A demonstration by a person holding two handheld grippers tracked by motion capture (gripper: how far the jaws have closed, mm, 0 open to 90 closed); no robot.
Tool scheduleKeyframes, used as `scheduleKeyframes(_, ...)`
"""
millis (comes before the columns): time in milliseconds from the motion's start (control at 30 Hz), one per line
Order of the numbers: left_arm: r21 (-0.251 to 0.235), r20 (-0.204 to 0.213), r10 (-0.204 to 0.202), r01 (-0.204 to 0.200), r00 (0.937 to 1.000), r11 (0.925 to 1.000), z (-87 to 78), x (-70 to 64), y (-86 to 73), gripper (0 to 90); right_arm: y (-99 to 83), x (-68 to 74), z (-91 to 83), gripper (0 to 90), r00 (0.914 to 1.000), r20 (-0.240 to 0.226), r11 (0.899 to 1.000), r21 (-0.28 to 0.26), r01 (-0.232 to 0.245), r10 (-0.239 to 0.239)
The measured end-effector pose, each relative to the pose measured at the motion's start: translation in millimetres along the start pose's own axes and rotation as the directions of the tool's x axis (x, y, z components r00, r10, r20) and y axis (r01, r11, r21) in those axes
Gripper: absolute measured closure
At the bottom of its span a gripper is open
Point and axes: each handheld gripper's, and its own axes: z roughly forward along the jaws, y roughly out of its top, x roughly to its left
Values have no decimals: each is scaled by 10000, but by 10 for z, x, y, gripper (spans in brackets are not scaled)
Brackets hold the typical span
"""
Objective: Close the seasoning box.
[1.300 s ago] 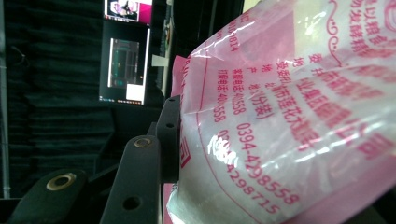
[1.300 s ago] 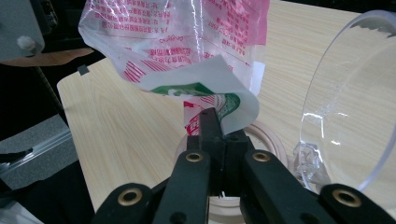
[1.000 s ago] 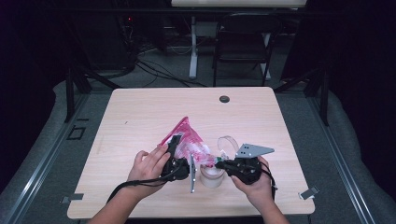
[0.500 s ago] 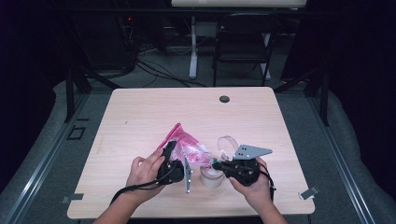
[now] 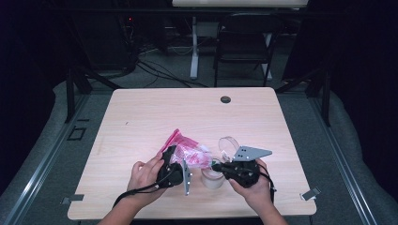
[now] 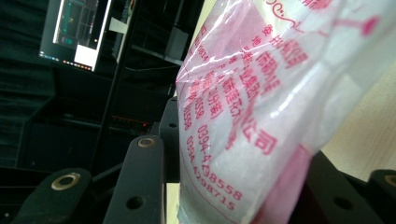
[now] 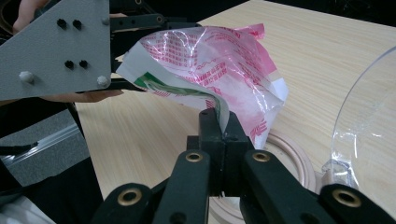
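Observation:
A pink and clear plastic bag (image 5: 190, 153) with red print is held up just above the table (image 5: 141, 117) near its front edge. My right gripper (image 5: 217, 165) is shut on the bag's white and green edge (image 7: 219, 105), its jaws (image 7: 223, 123) pressed together. My left gripper (image 5: 172, 154) has come in from the other side. Its jaws stand apart with the bag (image 6: 261, 93) bulging between them. From the right gripper view, the left gripper (image 7: 126, 51) and its grey plate (image 7: 56, 46) sit at the bag's mouth.
A roll of tape (image 5: 212, 180) lies on the table under the bag, by my right gripper, its beige ring (image 7: 289, 144) visible. A curved clear plastic strip (image 5: 229, 143) stands just behind it. A dark grommet (image 5: 225, 99) sits at the far edge, with a chair (image 5: 246, 28) beyond.
Both hands and the bag have shifted a little toward the table's front edge. The left gripper has turned so its plate points down.

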Motion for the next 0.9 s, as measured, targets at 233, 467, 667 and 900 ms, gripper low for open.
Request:
scheduleKeyframes(233,94,254,-330,328,9991,9994,11,-43,-24,653,8,23,8,900,10000,-6,10000,-14,56,-56)
scheduleKeyframes(467,99,515,-680,676,9964,9977,32,-85,-48,658,7,31,17,900,10000,-37,10000,33,89,-89)
scheduleKeyframes(667,146,683,-891,883,9937,9960,46,-105,-62,663,10,50,27,900,9998,-13,9998,90,199,-199)
scheduleKeyframes(900,249,901,-1226,1209,9884,9924,67,-153,-84,670,3,54,46,900,9997,-40,9996,160,226,-225)
